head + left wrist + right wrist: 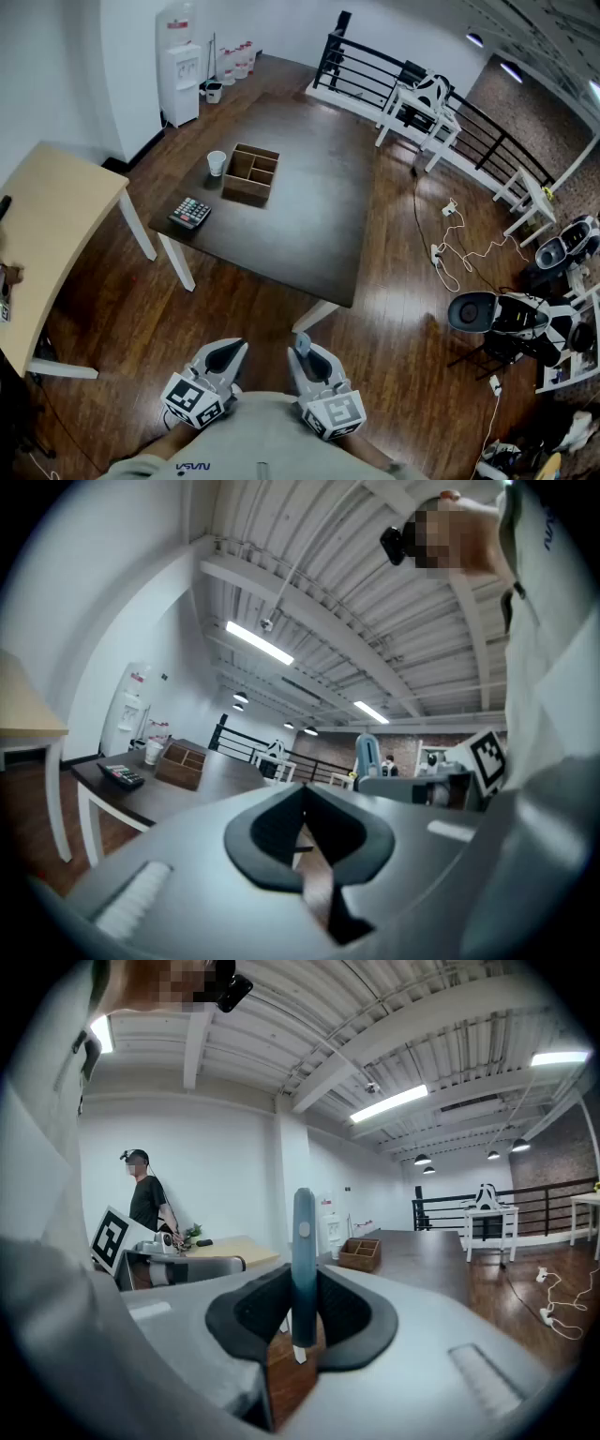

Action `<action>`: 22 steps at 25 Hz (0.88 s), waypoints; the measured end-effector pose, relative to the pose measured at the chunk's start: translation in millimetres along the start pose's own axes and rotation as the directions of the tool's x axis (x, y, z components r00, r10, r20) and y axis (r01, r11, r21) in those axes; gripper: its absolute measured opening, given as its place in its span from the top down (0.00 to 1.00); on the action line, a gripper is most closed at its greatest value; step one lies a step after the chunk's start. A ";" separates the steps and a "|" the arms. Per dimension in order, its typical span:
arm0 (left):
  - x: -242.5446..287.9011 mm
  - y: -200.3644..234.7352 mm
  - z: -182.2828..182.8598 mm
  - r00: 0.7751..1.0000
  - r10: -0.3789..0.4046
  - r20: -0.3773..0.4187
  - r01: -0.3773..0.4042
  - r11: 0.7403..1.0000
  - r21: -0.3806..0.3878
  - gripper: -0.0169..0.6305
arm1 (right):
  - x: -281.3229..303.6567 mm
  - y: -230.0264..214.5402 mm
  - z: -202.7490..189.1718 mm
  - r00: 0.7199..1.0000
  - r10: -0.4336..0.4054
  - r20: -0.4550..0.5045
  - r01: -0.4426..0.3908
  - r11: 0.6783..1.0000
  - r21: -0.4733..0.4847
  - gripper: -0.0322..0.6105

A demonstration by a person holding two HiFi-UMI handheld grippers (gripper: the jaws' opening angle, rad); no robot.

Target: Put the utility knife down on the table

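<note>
A slim blue-grey utility knife [303,1241] stands upright between the pads of my right gripper [302,1283], which is shut on it. In the head view the right gripper [302,345] is held close to the body, and the knife [301,341] shows as a small blue tip at the jaws. My left gripper [232,350] hangs beside it on the left. Its jaws meet in the left gripper view [303,803] with nothing between them. The dark wooden table [309,197] stands a few steps ahead, well beyond both grippers.
On the dark table sit a wooden divided box [251,173], a paper cup [217,162] and a calculator [190,213]. A light wooden table [52,234] stands at the left. Cables [450,246] lie on the floor at the right. Another person [145,1199] stands by the light table.
</note>
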State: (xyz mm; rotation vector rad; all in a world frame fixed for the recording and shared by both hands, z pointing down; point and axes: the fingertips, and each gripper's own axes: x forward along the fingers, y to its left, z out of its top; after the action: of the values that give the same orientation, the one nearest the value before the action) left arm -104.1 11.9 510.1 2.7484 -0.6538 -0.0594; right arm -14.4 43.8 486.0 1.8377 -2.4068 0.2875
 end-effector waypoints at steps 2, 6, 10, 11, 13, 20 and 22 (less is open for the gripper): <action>-3.7 12.6 7.9 1.000 0.015 0.017 -0.015 1.000 0.011 0.97 | 16.9 0.7 7.6 1.000 0.012 0.016 -0.011 1.000 -0.016 0.83; -4.1 40.6 18.6 0.997 0.063 0.040 -0.064 0.998 0.010 0.97 | 48.7 -5.3 7.7 1.000 0.019 0.004 -0.019 1.000 -0.020 0.83; 4.1 67.1 24.2 0.994 0.101 0.039 -0.101 0.995 0.018 0.97 | 81.4 -23.5 5.2 1.000 0.012 -0.013 -0.013 1.000 -0.008 0.83; 8.0 74.5 25.4 0.993 0.111 0.038 -0.112 0.994 0.021 0.97 | 90.8 -30.4 4.8 1.000 0.012 -0.014 -0.012 1.000 -0.008 0.83; 18.3 92.4 27.0 0.990 0.134 0.036 -0.135 0.991 0.024 0.97 | 111.9 -46.3 2.9 1.000 0.009 -0.015 -0.009 1.000 -0.006 0.83; 82.5 146.3 49.0 0.981 0.193 0.010 -0.193 0.980 0.048 0.97 | 187.9 -110.1 -1.4 0.999 0.016 -0.042 -0.015 1.000 0.021 0.83; 106.0 157.6 56.9 0.982 0.191 -0.005 -0.191 0.980 0.061 0.97 | 207.5 -128.3 -5.4 0.998 0.016 -0.065 -0.014 1.000 0.022 0.83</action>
State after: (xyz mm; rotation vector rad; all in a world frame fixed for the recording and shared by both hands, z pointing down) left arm -83.8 -185.3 508.6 2.7255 -0.9272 0.0185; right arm 53.6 -183.6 542.7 1.7903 -2.3842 0.3704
